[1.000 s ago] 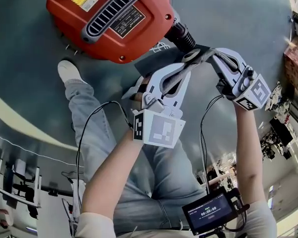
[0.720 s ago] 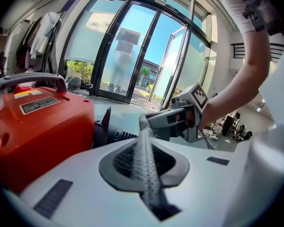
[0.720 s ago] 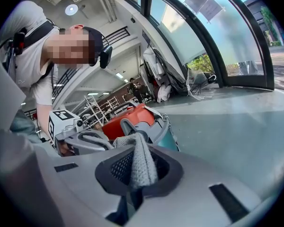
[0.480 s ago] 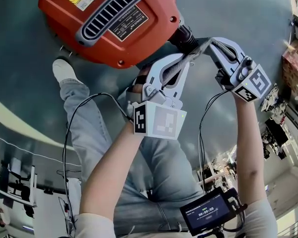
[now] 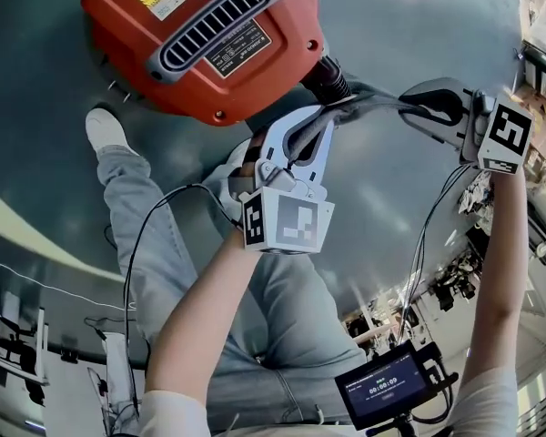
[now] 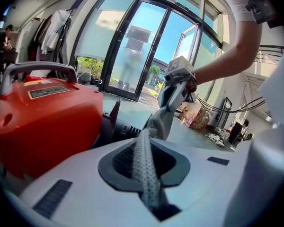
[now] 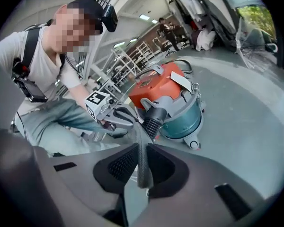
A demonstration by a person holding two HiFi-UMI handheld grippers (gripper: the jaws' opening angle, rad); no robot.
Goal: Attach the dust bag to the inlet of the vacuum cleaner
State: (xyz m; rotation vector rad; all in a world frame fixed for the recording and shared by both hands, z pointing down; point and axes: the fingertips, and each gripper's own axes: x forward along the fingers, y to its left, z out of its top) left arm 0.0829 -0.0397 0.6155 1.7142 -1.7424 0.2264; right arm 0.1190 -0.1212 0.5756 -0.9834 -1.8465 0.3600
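L gripper (image 5: 323, 124): jaws narrow, clamped on a fold of the grey dust bag (image 5: 369, 107). In the left gripper view the knit strip runs right down between the pads.

R gripper (image 5: 406, 106): jaws have just been opening a touch. The right gripper view shows the same fabric between the pads, and they look to be pressing on it, so you've got it, but w/ less bite than the L.

The bag is stretched as a thin band btwn your two grippers, off the floor (image 5: 419, 25). It sits just beside the black ribbed inlet (image 5: 332, 78), which sticks out of the red vacuum cleaner (image 5: 200, 35). It looks v. close to the inlet, maybe brushing it, but I can't tell contact from the head view. Not yet on.

Handling, my read:
- Light, soft, limp cloth w/ no shape of its own. It'll sag and fold shut the moment tension drops.
- The mesh weave should grip OK in the pads, but a thin fold can creep out if the R loosens more.
- Not fragile, but don't yank; the weave may stretch or snag on the inlet ribs.

Where to hold: the hem of the bag's mouth, one gripper each side, so pulling apart opens it. The mouth itself isn't visible now, so check you're on the rim and not mid-body before you push it over the inlet.
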